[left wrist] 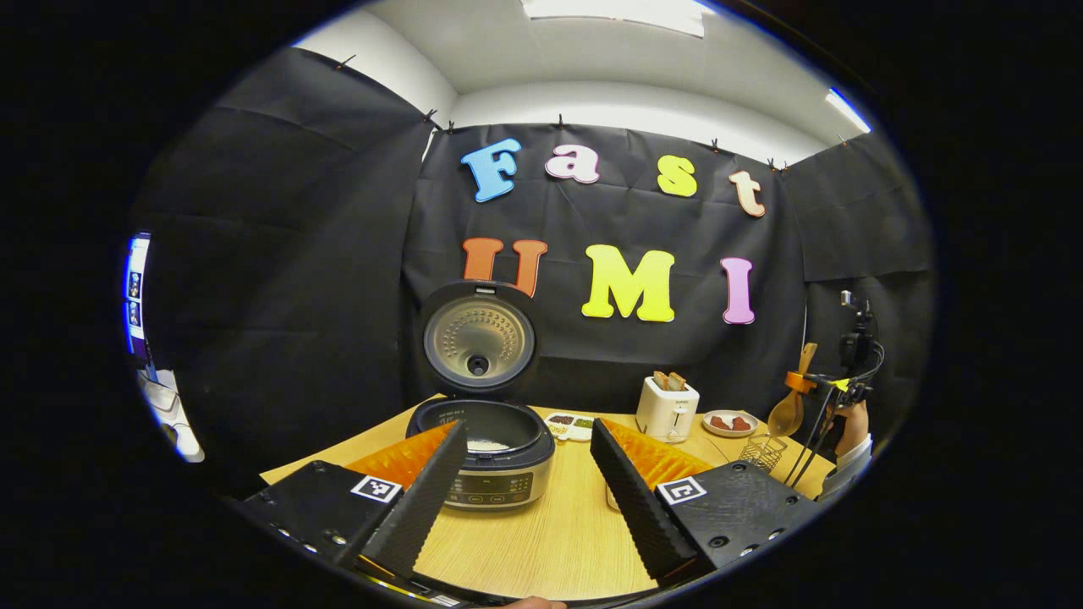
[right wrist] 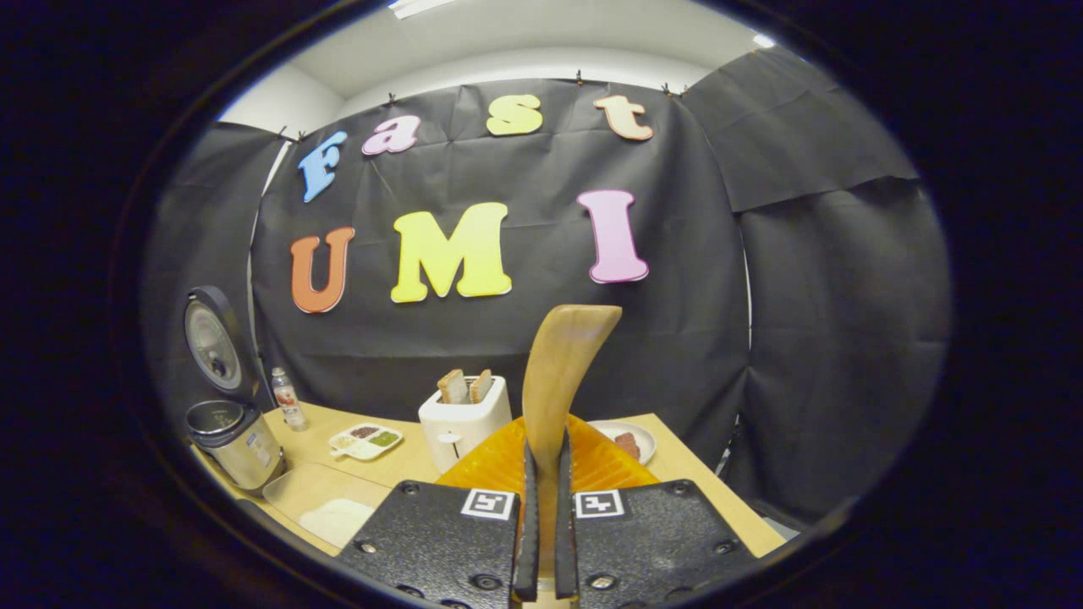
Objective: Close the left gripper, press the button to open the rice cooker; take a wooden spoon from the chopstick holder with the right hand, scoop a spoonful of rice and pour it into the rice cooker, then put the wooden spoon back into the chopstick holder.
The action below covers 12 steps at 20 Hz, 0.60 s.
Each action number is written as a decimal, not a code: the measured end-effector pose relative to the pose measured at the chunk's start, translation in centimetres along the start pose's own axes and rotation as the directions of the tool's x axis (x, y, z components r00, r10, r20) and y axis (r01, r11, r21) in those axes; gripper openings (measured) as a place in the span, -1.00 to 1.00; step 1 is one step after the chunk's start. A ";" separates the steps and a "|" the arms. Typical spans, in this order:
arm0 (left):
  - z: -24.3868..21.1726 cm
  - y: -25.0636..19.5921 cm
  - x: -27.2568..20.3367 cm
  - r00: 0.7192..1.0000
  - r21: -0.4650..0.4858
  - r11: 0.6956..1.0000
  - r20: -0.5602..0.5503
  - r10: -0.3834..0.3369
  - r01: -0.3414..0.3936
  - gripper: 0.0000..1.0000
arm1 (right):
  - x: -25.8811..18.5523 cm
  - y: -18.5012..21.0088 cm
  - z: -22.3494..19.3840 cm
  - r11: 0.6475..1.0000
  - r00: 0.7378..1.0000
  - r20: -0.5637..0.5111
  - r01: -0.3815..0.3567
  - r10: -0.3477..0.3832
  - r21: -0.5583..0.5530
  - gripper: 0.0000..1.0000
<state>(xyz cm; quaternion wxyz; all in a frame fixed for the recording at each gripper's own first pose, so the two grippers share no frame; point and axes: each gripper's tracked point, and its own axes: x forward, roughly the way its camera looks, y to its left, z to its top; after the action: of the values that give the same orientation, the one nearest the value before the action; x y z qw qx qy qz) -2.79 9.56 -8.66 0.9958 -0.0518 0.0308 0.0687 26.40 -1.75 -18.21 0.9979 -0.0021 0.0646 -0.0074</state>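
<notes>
The rice cooker (left wrist: 484, 440) is standing open, some rice inside. Right of it, the right gripper (right wrist: 543, 474) is pinching the wooden spoon (right wrist: 558, 372) above the chopstick holder (left wrist: 763, 452). The left gripper (left wrist: 525, 474) is spread wide. Returning the spoon is probably remaining.

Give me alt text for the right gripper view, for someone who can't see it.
The right gripper is shut on a wooden spoon, handle end up. Behind it on the wooden table are a white toaster with two bread slices, a plate, a divided dish, a bottle, a tray holding rice, and the open rice cooker at left.
</notes>
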 end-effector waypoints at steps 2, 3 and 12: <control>0.4 -0.1 1.3 1.000 0.000 1.000 0.016 -0.005 0.005 0.89 | 0.8 -0.5 -1.0 1.000 1.000 -0.022 0.006 -0.006 -0.015 -0.75; 0.4 -0.3 2.2 1.000 -0.006 1.000 0.019 -0.010 0.010 0.89 | 1.3 -0.8 -1.3 1.000 1.000 -0.025 0.008 -0.008 -0.008 -0.75; 0.5 1.7 9.7 1.000 -0.015 1.000 0.000 0.026 -0.026 0.89 | 0.3 -3.2 -0.6 0.997 0.997 0.011 0.072 -0.072 0.014 0.23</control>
<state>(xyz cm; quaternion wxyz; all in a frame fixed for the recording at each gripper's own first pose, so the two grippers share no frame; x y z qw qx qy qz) 6.55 12.61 -8.98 0.9944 -0.0589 0.0308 0.0818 26.60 -4.97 -18.85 0.9973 0.0022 0.0587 -0.0437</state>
